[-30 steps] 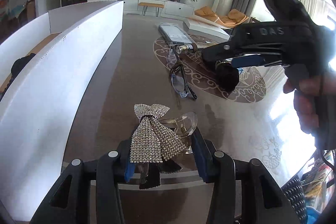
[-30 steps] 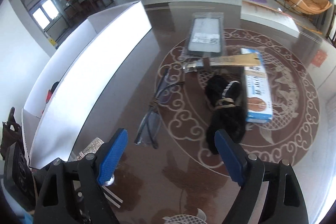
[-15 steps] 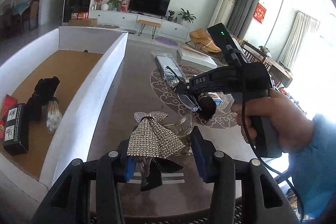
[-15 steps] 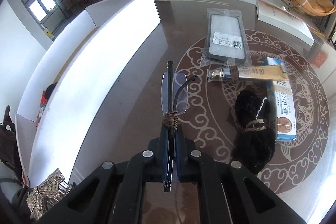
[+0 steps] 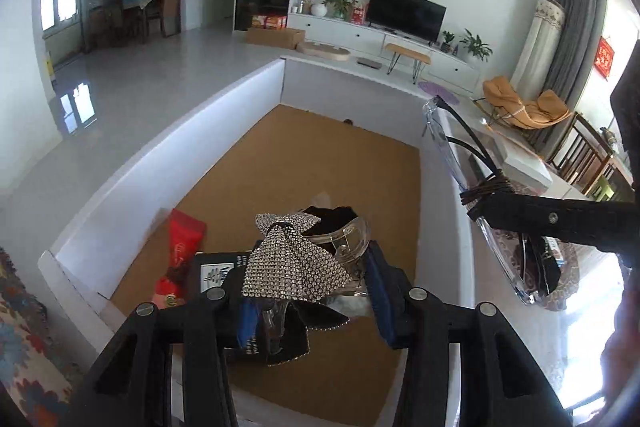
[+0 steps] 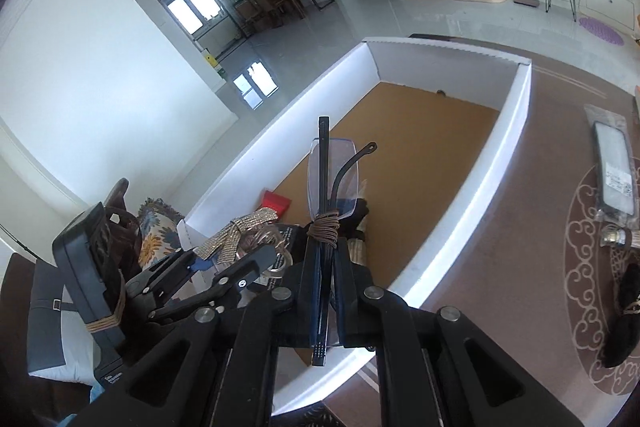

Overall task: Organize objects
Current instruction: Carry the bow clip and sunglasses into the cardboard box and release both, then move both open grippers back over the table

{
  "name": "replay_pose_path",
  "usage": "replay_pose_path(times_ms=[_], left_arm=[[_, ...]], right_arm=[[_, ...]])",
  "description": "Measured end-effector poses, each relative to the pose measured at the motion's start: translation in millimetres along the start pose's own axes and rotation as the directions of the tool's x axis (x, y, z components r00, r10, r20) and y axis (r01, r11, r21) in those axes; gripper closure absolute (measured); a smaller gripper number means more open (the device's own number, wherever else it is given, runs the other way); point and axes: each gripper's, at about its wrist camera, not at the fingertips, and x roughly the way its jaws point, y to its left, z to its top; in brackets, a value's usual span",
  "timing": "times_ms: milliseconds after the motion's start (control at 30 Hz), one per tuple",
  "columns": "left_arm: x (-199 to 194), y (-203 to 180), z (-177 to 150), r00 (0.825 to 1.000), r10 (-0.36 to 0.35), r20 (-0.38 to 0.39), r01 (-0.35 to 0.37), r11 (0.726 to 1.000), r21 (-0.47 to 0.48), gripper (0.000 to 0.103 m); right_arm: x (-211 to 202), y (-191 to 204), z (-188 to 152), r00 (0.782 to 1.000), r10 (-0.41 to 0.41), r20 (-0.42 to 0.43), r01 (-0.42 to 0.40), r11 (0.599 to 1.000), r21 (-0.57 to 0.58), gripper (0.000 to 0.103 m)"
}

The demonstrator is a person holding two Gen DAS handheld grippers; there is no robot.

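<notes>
My left gripper [image 5: 312, 291] is shut on a rhinestone bow hair clip [image 5: 292, 263] and holds it above the near end of the white box [image 5: 168, 155]. My right gripper [image 6: 324, 267] is shut on folded glasses [image 6: 332, 171] and holds them over the box's right wall. In the left wrist view the glasses [image 5: 448, 147] and the right gripper [image 5: 480, 207] come in from the right. In the right wrist view the left gripper [image 6: 236, 259] with the bow [image 6: 232, 235] is at lower left.
On the box's cork floor lie a red packet [image 5: 180, 247], a black carton [image 5: 212, 275] and a black item [image 5: 332, 219]. On the brown table to the right lie a packaged screen protector [image 6: 612, 167], a tube [image 6: 618, 237] and a black hair tie [image 6: 624, 323].
Both grippers have lifted and swung left from the table to above the box. A second ago the right gripper was open; it has since closed on the glasses.
</notes>
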Motion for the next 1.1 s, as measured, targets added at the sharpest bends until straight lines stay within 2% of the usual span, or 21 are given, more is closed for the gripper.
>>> replay_pose_path(times_ms=[33,100,133,200,267,333,400,500,567,600,667,700,800,867,1000,1100], left_arm=[[9.0,6.8,-1.9,0.999,0.028,-0.024,-0.028,1.000,-0.007,0.054],[18.2,17.5,-6.5,0.997,0.056,-0.048,-0.057,0.998,-0.020,0.048],[18.5,20.7,-8.9,0.997,0.066,-0.047,-0.068,0.997,-0.026,0.042],[10.7,21.0,-15.8,0.997,0.074,-0.013,-0.074,0.997,-0.030,0.030],[-2.3,16.5,-21.8,0.997,0.076,0.023,-0.076,0.997,-0.023,0.019],[-14.6,-2.1,-25.4,0.998,0.036,0.056,-0.036,0.999,-0.002,0.019],[-30.2,-30.2,-29.5,0.996,-0.034,0.079,0.032,0.999,0.032,0.019],[-49.1,-85.9,-34.7,0.980,-0.177,0.091,0.167,0.980,0.109,0.016],[-56.6,-125.8,-47.8,0.962,-0.262,0.074,0.247,0.955,0.166,0.000],[-56.0,-146.2,-56.2,0.953,-0.299,0.052,0.284,0.938,0.198,0.000],[-40.2,-184.9,-77.2,0.943,-0.331,-0.022,0.325,0.908,0.266,0.000],[-27.7,-202.8,-88.5,0.944,-0.325,-0.063,0.328,0.897,0.296,0.000],[26.7,-237.7,-110.9,0.943,-0.288,-0.168,0.329,0.886,0.326,0.000],[59.5,-250.6,-113.5,0.945,-0.255,-0.206,0.310,0.899,0.309,0.000],[94.6,-264.7,-101.5,0.949,-0.238,-0.206,0.286,0.925,0.249,0.000],[111.5,-274.7,-89.5,0.958,-0.216,-0.190,0.262,0.928,0.265,0.000]], right_arm=[[12.5,3.2,-3.2,0.999,0.024,-0.034,-0.024,1.000,0.015,0.094],[27.7,3.6,-10.1,0.997,0.023,-0.070,-0.022,0.999,0.026,0.079],[27.4,3.1,-14.1,0.998,0.024,-0.062,-0.023,1.000,0.018,0.073],[16.4,-4.1,-20.2,1.000,-0.006,-0.016,0.006,1.000,-0.015,0.046],[-5.9,-15.7,-27.8,0.995,-0.077,0.061,0.080,0.995,-0.053,0.036],[-33.4,-36.5,-39.8,0.975,-0.168,0.145,0.180,0.981,-0.077,0.028],[-61.5,-66.3,-57.7,0.935,-0.277,0.223,0.297,0.953,-0.059,0.015],[-96.2,-121.5,-97.8,0.854,-0.443,0.273,0.453,0.891,0.029,0.014],[-116.2,-157.6,-127.0,0.791,-0.550,0.269,0.548,0.832,0.088,0.014],[-123.4,-174.9,-141.0,0.762,-0.596,0.255,0.589,0.800,0.111,0.014],[-134.1,-205.8,-165.0,0.714,-0.671,0.200,0.654,0.741,0.152,0.014],[-137.3,-219.7,-176.2,0.699,-0.694,0.174,0.672,0.720,0.172,0.014],[-142.4,-248.5,-199.4,0.676,-0.727,0.119,0.698,0.684,0.213,0.014],[-140.5,-258.1,-205.5,0.671,-0.735,0.097,0.704,0.672,0.229,0.014],[-137.1,-268.2,-204.0,0.675,-0.732,0.091,0.697,0.673,0.245,0.014],[-137.0,-273.7,-200.9,0.679,-0.729,0.083,0.691,0.674,0.261,0.011]])
